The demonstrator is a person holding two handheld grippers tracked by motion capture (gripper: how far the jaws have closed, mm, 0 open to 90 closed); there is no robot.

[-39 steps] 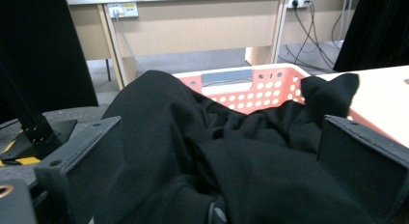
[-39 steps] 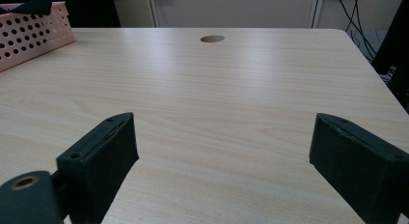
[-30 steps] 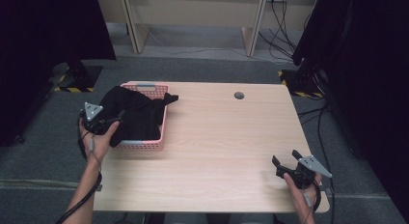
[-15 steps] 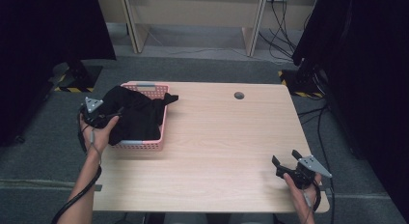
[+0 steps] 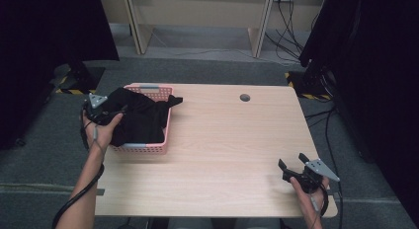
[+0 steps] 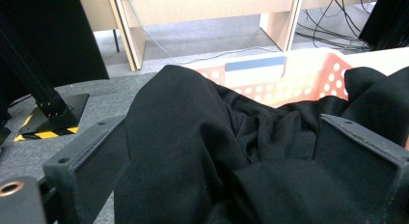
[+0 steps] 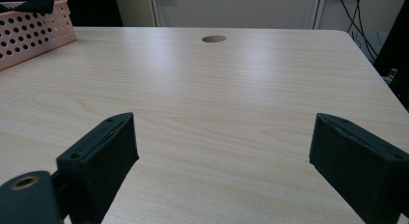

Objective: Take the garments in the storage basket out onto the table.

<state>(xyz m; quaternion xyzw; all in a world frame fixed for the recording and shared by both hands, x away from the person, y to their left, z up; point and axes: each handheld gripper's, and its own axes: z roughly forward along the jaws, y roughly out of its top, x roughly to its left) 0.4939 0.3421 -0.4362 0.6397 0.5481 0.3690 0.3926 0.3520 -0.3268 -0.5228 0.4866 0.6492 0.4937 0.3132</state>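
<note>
Nearest the person, the right gripper (image 5: 292, 171) rests low over the front right corner of the surface (image 5: 232, 155), its 2 jaws spread wide with bare wood between them, well apart from the pink basket (image 5: 166, 133). Farther in, at the basket's left side, the left gripper (image 5: 109, 114) has its 2 jaws spread around a fold of the black garment (image 6: 202, 151), which lies heaped in the basket and spills over its rim. Beyond the basket, a round hole (image 5: 244, 97) sits near the surface's far edge.
</note>
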